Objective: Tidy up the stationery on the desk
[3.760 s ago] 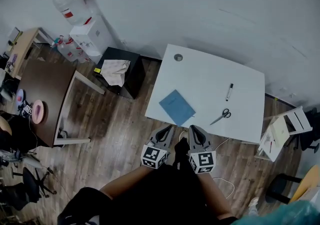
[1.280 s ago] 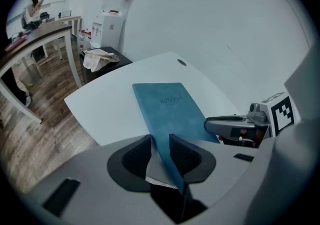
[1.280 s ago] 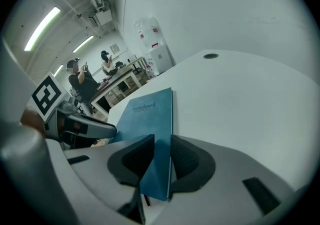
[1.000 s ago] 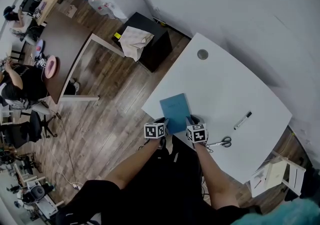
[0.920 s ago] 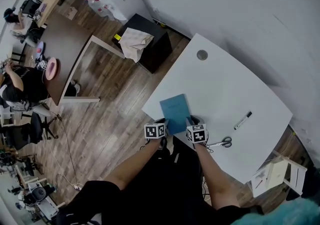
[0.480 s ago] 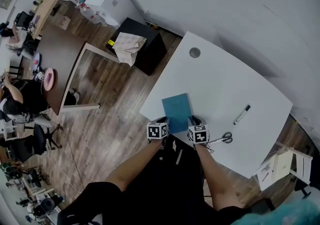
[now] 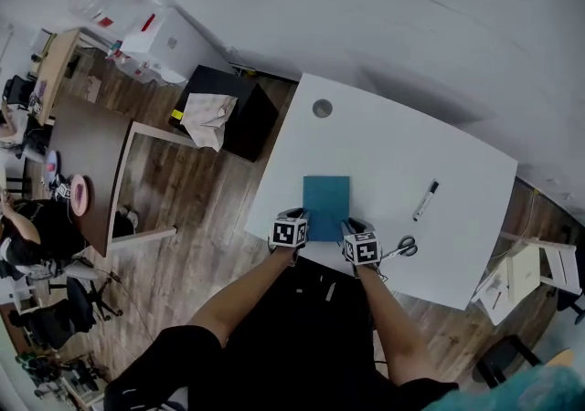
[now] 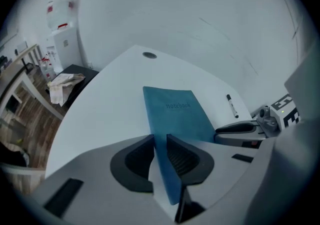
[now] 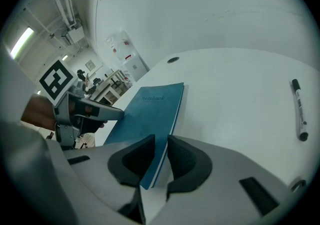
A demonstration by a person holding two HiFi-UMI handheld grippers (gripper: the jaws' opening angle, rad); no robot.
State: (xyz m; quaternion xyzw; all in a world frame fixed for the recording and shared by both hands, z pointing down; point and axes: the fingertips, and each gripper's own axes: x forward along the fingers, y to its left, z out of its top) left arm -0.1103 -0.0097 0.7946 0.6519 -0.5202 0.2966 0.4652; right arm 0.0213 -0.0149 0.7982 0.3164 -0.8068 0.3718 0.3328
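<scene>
A blue notebook (image 7: pixel 326 206) lies near the front edge of the white desk (image 7: pixel 384 149). My left gripper (image 7: pixel 293 237) grips its near left corner; its jaws have just been closing with the cover's edge between them (image 8: pixel 175 114). My right gripper (image 7: pixel 358 245) is shut on the near right corner (image 9: pixel 147 111). Each gripper shows in the other's view, the right gripper (image 8: pixel 245 128) and the left gripper (image 9: pixel 95 111). A black-capped marker (image 7: pixel 425 200) lies to the right on the desk, and scissors (image 7: pixel 399 247) rest just right of my right gripper.
A round cable hole (image 7: pixel 322 108) sits at the desk's far left corner. A black cabinet with crumpled paper (image 7: pixel 215 117) stands left of the desk, and a white stool (image 7: pixel 516 272) stands at its right end. A wall runs behind the desk.
Both grippers have kept to the notebook's near corners and rolled. The notebook has turned with them, closer to square with the desk's edges. The head view has swung.
</scene>
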